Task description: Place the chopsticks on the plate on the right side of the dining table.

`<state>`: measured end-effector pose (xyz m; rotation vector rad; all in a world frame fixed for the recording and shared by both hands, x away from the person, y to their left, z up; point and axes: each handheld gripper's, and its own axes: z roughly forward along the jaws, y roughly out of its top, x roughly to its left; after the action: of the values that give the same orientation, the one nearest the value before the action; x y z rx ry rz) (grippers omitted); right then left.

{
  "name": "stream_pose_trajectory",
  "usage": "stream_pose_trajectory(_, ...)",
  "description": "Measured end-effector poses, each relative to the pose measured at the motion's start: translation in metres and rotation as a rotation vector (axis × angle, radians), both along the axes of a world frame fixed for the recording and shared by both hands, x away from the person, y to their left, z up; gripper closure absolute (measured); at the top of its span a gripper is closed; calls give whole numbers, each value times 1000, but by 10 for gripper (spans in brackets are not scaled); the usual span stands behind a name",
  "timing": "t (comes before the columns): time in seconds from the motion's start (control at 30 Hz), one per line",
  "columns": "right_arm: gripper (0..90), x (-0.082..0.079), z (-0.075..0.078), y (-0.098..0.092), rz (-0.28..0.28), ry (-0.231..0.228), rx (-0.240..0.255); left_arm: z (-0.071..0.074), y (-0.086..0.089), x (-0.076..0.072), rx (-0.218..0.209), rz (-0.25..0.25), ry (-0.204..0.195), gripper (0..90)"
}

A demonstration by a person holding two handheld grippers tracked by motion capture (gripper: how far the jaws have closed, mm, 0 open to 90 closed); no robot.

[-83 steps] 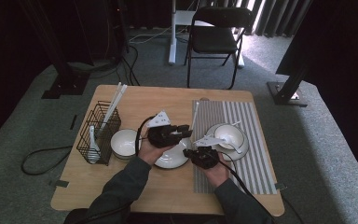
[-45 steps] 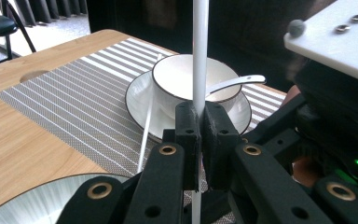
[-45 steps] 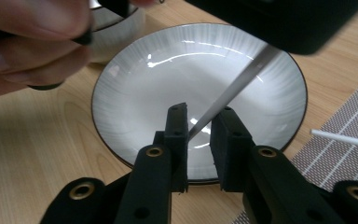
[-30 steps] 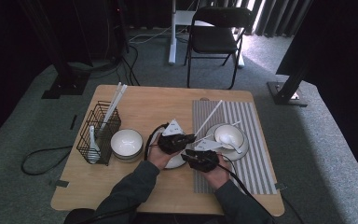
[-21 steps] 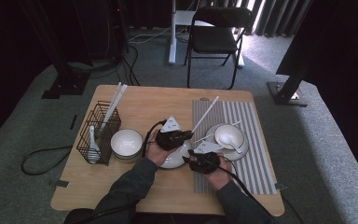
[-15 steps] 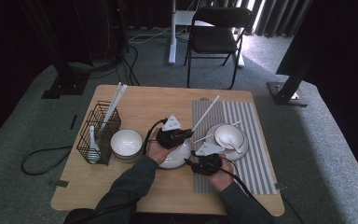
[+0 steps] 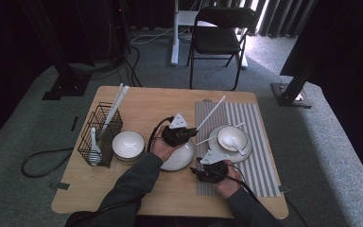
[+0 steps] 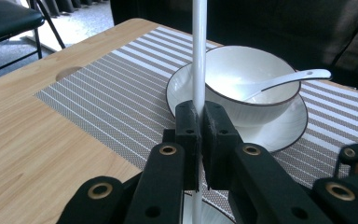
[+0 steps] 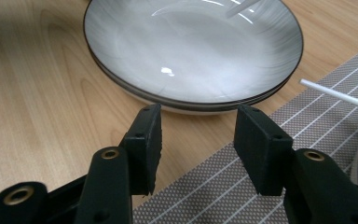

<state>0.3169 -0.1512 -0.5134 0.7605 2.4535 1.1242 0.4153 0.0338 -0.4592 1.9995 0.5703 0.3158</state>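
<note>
My left gripper is shut on a white chopstick, which slants up and away over the striped placemat. Beyond it a white bowl with a spoon sits on a saucer. My right gripper is open near the mat's left edge; its jaws have just been opening and nothing is between them. It faces a shallow grey plate. A second chopstick lies by the saucer.
A black wire basket with chopsticks and a spoon stands at the table's left, with a small white bowl beside it. A folding chair stands beyond the far edge. Gripper cables trail across the wood near the plate.
The right gripper's jaws have spread apart and it has eased back toward the near edge. The left gripper, still holding its chopstick, has drifted slightly toward the far side.
</note>
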Motion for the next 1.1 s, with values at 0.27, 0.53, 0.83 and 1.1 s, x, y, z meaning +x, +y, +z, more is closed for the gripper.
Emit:
stream_pose_trajectory(0.27,497,-4,-6,1,6,22,-3,-3,-4,6,7,-9,5,864)
stream_pose_trajectory(0.53,493,-5,-11,1,16,36,-14,-7,-9,14,19,-12,7,864)
stream_pose_trajectory(0.83,490,-3,-13,0,15,43,-7,-10,-12,21,32,-12,1,864)
stream_pose_trajectory(1.1,490,-2,-16,0,13,48,-5,-11,-15,29,50,-11,6,864)
